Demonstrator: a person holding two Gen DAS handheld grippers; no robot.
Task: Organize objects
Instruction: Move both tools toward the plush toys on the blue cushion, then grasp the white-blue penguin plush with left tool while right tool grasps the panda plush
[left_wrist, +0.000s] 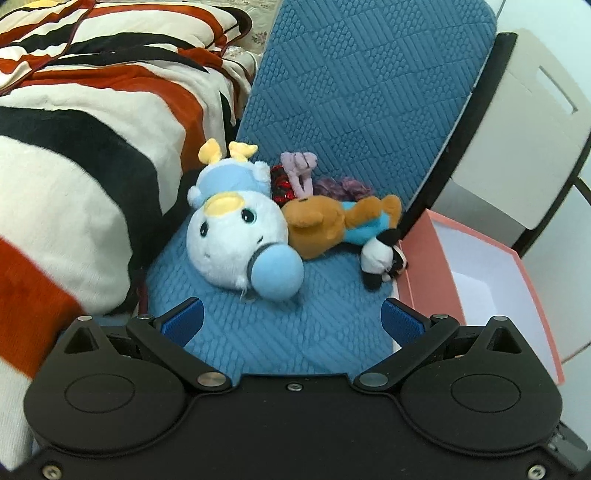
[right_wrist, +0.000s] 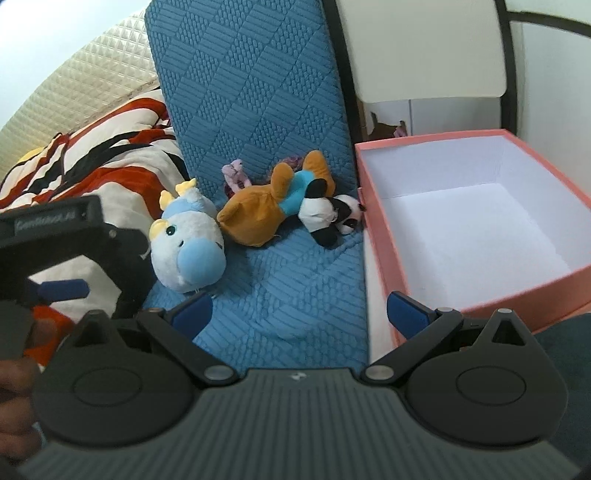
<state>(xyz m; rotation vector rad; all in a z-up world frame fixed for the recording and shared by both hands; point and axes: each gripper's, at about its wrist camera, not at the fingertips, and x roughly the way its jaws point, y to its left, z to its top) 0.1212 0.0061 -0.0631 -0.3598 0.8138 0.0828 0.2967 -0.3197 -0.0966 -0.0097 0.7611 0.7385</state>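
Note:
Several plush toys lie on a blue quilted seat (left_wrist: 295, 332): a white and light-blue plush (left_wrist: 240, 240) nearest, a brown plush with a blue shirt (left_wrist: 332, 221), a small black-and-white panda (left_wrist: 380, 258) and a small purple toy (left_wrist: 299, 170) at the back. An open pink box (right_wrist: 480, 221) with a white inside stands to the right of the seat, empty. My left gripper (left_wrist: 293, 319) is open and empty, just short of the white-blue plush. My right gripper (right_wrist: 299, 310) is open and empty over the seat's front, left of the box. The same toys show in the right wrist view, the white-blue plush (right_wrist: 188, 251) and the panda (right_wrist: 328, 218) among them.
A red, black and cream striped blanket (left_wrist: 92, 147) is piled on the left against the seat. The blue seat back (left_wrist: 362, 92) rises behind the toys. A white cabinet (left_wrist: 517, 147) stands behind the box. The left gripper's body (right_wrist: 74, 236) shows at the left of the right wrist view.

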